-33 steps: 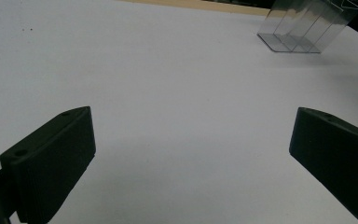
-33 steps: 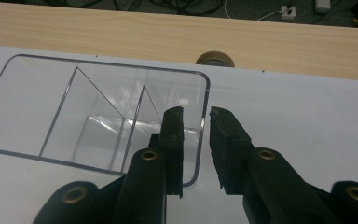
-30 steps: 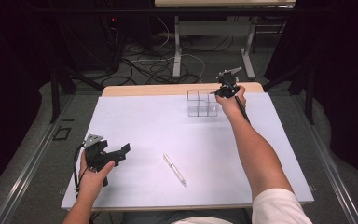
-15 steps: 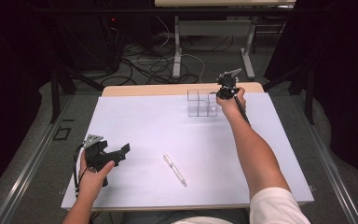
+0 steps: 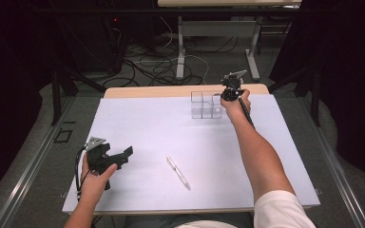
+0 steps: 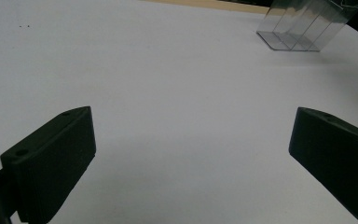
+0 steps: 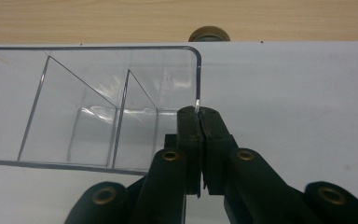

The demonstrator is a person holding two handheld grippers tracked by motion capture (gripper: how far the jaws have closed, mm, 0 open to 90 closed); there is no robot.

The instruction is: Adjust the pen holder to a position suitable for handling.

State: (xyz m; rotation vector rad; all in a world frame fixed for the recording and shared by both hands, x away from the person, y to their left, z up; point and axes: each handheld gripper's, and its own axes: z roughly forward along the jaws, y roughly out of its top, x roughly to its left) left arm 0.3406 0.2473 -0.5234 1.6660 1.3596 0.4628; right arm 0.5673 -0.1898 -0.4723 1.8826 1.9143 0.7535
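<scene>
The right gripper has just been closing and now pinches the right wall of the clear organiser at the worktop's far right, so a lift or drag looks next. The left gripper gapes wide, empty (near left). One organiser, one pen.

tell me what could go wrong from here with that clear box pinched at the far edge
The right gripper is shut on one thin side wall of the clear divided box, so the box may twist or slip out when moved. It sits near the table's far edge and could be pushed off. The pen lies loose mid-table, where a forearm could roll it.
</scene>
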